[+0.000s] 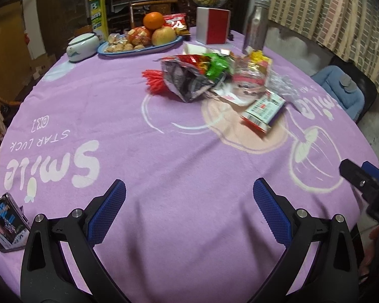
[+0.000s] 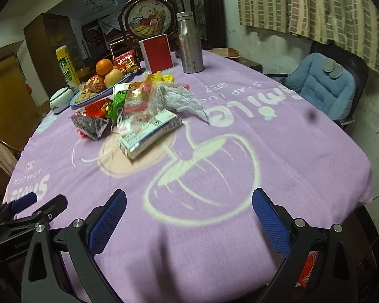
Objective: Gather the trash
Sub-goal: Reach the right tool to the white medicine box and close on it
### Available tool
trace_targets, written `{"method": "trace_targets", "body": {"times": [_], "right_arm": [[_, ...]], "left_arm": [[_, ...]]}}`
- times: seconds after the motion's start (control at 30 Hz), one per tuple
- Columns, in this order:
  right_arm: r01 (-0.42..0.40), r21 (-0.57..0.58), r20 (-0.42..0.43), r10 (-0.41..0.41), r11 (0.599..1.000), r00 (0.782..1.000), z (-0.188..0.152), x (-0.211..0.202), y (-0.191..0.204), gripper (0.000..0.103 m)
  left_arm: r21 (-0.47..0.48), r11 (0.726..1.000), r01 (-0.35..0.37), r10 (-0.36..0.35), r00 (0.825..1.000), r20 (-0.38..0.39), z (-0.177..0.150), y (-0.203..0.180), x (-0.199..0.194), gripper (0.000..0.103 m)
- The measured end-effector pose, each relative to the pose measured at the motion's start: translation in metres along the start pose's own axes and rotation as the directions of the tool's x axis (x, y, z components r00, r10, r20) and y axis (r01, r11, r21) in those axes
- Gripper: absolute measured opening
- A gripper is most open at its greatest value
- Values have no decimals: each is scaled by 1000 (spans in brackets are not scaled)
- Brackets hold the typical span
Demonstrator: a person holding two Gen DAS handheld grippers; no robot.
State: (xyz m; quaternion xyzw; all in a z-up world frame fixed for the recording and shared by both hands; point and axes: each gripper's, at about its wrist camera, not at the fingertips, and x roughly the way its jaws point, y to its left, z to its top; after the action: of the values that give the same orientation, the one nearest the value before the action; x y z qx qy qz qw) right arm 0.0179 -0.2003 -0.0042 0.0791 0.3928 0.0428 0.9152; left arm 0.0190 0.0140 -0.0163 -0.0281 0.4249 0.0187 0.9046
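While both grippers hang over the near edge of the fuzzy purple tablecloth (image 1: 164, 151), left gripper (image 1: 189, 209) & right gripper (image 2: 189, 217) are spread wide, ribbed blue pads holding nothing. Trash pile (image 1: 214, 78), crinkly foil wrappers, maybe a flattened carton, sits mid-table; oval fruit plate (image 1: 139, 48) near the far edge.

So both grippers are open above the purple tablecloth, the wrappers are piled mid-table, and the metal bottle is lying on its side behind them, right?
Not quite. The metal bottle stands upright behind the pile of wrappers, as the right wrist view shows. The rest holds: the left gripper and right gripper are both open and empty above the purple tablecloth.
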Motion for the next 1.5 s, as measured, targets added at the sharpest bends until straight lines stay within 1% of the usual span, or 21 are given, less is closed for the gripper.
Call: {"method": "trace_targets", "body": {"times": [0.13, 0.2, 0.27, 0.4, 0.47, 0.57, 0.67, 0.7, 0.73, 0.77, 0.8, 0.9, 1.0, 1.03, 1.07, 1.17, 1.27, 1.33, 1.37, 1.4, 1.5], "right_arm": [[27, -81, -48, -31, 996, 998, 32, 26, 18, 98], [7, -86, -105, -16, 996, 994, 48, 44, 26, 98], [-29, -73, -162, 17, 997, 987, 61, 62, 34, 98], [-39, -58, -224, 25, 998, 974, 78, 92, 54, 98], [-49, -61, -246, 33, 997, 969, 82, 105, 64, 98], [-51, -75, -271, 29, 996, 962, 85, 120, 78, 98], [-48, -103, -291, 16, 994, 957, 84, 132, 89, 98], [-47, -110, -294, 13, 993, 956, 84, 135, 92, 98], [-46, -117, -294, 10, 992, 956, 81, 137, 94, 98], [-43, -119, -296, 6, 992, 955, 82, 140, 96, 98], [-41, -116, -299, 5, 992, 954, 81, 143, 96, 98], [-52, -94, -310, 20, 994, 951, 78, 148, 95, 98], [-33, -98, -287, 3, 995, 958, 78, 149, 97, 98], [-35, -90, -284, 8, 995, 959, 78, 149, 95, 98], [-38, -86, -281, 12, 996, 960, 79, 150, 96, 97], [-49, -63, -274, 30, 997, 961, 86, 153, 96, 91], [-54, -58, -288, 35, 997, 957, 91, 157, 97, 89], [-43, -62, -281, 24, 997, 959, 92, 158, 97, 82], [-33, -73, -273, 12, 997, 962, 92, 158, 98, 68], [-26, -87, -266, 2, 996, 964, 92, 157, 99, 59], [-90, -10, -271, 84, 996, 959, 91, 149, 87, 59]], "left_arm": [[-27, 998, -61, 61, 998, 2, 17, 18, 9, 97], [-51, 998, -27, 26, 999, -27, 38, 24, 10, 97], [-99, 995, -13, 11, 1000, -24, 59, 32, 7, 97], [-187, 979, -84, 87, 996, 8, 103, 42, 7, 97], [-224, 968, -111, 110, 994, -20, 115, 49, 19, 97], [-289, 951, -106, 93, 994, -57, 120, 62, 38, 97], [-295, 952, -85, 78, 996, -37, 116, 69, 52, 97], [-292, 952, -90, 79, 996, -50, 115, 71, 54, 96], [-300, 951, -76, 59, 996, -64, 117, 74, 54, 96], [-311, 950, 1, -6, 1000, -14, 119, 77, 47, 96], [-311, 950, 21, -18, 1000, 12, 120, 78, 42, 96], [-306, 952, -9, 24, 999, 44, 119, 78, 35, 96], [-330, 944, 1, 2, 1000, 7, 119, 82, 46, 96], [-345, 939, -8, 4, 1000, -12, 119, 85, 50, 96], [-365, 930, -42, 33, 999, -31, 119, 90, 55, 96], [-402, 907, -129, 120, 992, -46, 118, 102, 61, 96], [-436, 889, -136, 121, 991, -62, 115, 112, 68, 96], [-443, 886, -136, 120, 991, -65, 115, 115, 70, 96], [-440, 888, -135, 120, 991, -61, 115, 115, 71, 96], [-438, 889, -133, 121, 991, -57, 115, 115, 71, 96], [-426, 894, -140, 121, 990, -72, 114, 114, 76, 96]]}}
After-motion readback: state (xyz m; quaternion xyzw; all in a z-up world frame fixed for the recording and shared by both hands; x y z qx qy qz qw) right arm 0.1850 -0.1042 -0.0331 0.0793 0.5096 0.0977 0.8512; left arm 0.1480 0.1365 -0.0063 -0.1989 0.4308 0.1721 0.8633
